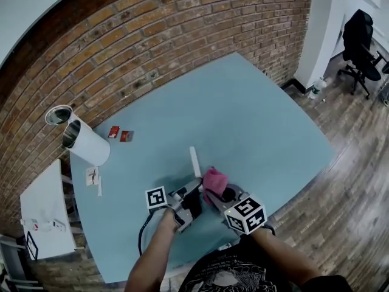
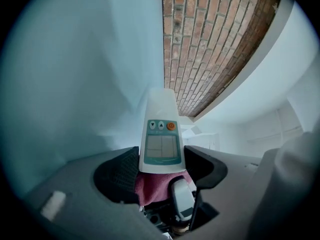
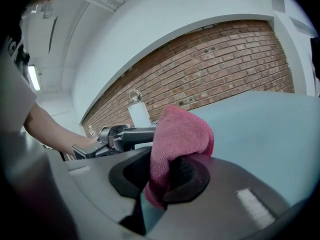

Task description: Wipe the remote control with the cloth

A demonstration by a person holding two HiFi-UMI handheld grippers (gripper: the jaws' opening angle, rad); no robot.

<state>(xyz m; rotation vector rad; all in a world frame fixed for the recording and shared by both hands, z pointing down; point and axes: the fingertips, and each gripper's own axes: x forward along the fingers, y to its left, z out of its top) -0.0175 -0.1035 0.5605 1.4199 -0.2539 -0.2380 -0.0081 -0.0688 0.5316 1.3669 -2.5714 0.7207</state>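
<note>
Left gripper (image 2: 161, 166) clamps the remote (image 2: 161, 134). Right gripper (image 3: 165, 176) pinches the cloth (image 3: 177, 139) at its near end, by the table's (image 1: 255, 120) front edge. Open tabletop lies beyond.

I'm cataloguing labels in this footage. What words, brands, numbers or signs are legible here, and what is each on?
Nothing reads as a word or number.
remote control: two arrow signs on its buttons; the orange button's mark is blurred.
red cards: print too small to read.
paper slip: too small to read.
marker cubes: black-and-white square patterns, no letters.
</note>
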